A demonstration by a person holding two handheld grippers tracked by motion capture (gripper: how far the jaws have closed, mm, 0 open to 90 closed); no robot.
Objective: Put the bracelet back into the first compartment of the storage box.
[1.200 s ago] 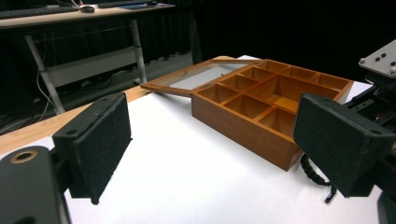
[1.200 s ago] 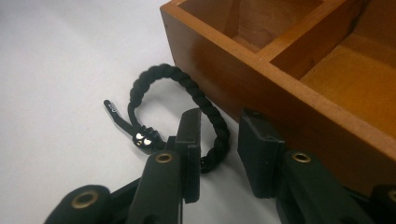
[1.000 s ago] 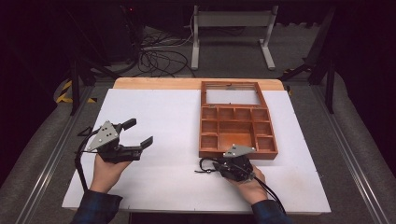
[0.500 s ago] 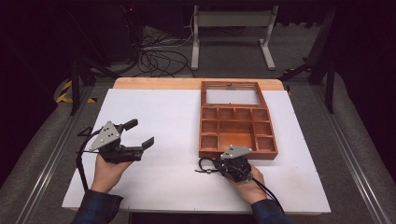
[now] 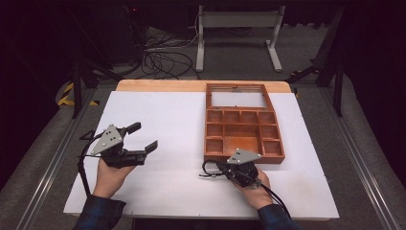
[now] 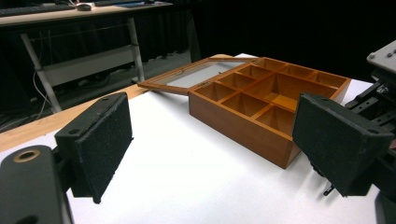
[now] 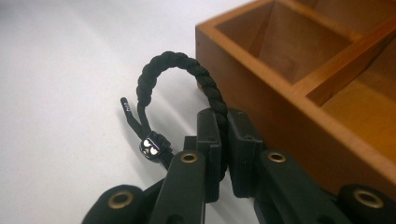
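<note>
Right gripper (image 7: 219, 144), nearest the table's front edge, is clamped on a black braided bracelet (image 7: 187, 70), held just beside the box's (image 5: 244, 155) near-left corner. Left gripper (image 5: 136, 139) sits well apart, jaws wide, holding nothing. Box lid lies open; compartments look empty, though the far ones are hard to read. Judging: bracelet picked, stowing not yet done.

On the white bench (image 5: 182, 124), a wooden compartment box (image 5: 242, 129) lies right of centre, its lid open at the far side. The right tool (image 5: 225, 171) rests just near the box's near-left corner; the left tool (image 5: 142, 137) hovers at left, jaws apart.
</note>
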